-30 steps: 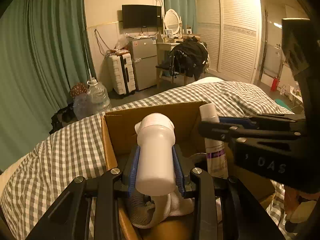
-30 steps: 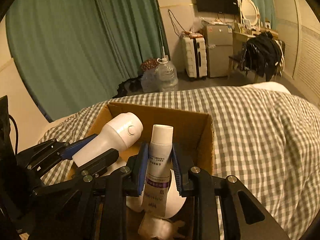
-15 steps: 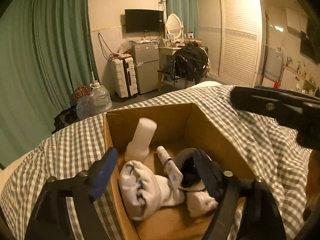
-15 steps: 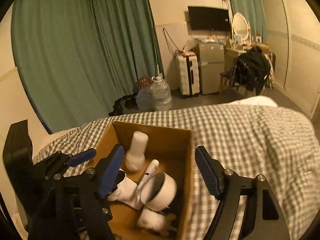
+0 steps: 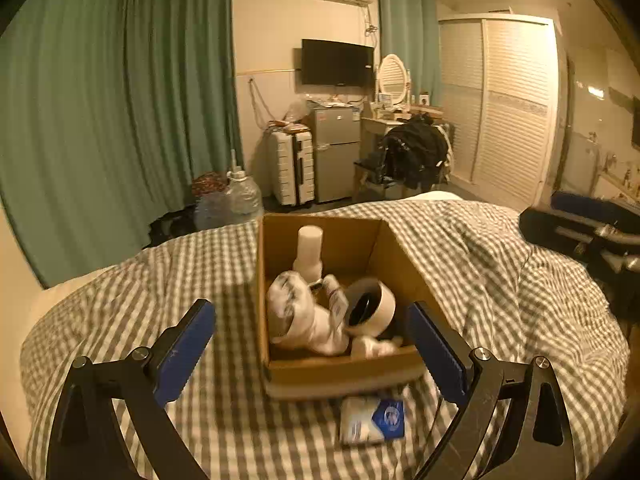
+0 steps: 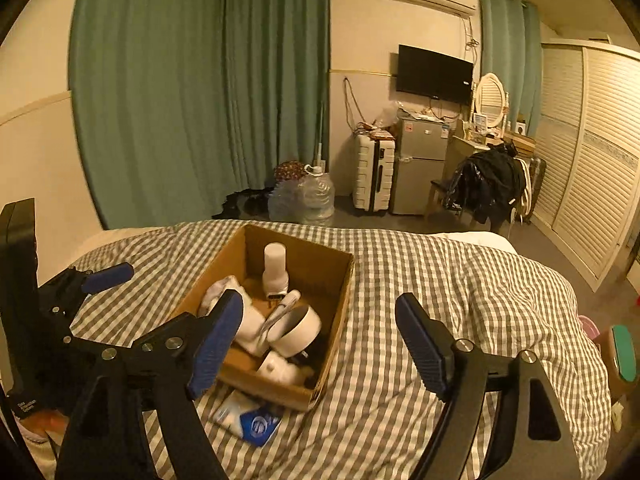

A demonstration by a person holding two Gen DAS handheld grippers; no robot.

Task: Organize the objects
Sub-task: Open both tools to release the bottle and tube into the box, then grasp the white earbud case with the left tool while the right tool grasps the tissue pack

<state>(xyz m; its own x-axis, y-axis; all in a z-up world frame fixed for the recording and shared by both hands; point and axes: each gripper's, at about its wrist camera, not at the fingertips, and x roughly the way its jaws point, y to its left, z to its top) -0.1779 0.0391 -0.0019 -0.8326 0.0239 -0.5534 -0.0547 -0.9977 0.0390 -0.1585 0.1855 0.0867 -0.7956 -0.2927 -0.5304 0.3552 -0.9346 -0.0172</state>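
left tool (image 5: 312, 356): wide, holding nothing | right tool (image 6: 320, 344): wide, holding nothing | cardboard box (image 5: 340, 376) on bed (image 5: 120, 304), contains white bottle (image 5: 309, 252), tape roll (image 5: 372, 308) | tissue pack (image 5: 372, 420) at box's near edge

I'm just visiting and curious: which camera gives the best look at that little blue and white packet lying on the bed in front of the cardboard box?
The left wrist view: the packet lies unobstructed, its blue logo facing up, just before the cardboard box. In the right wrist view the packet is partly hidden.
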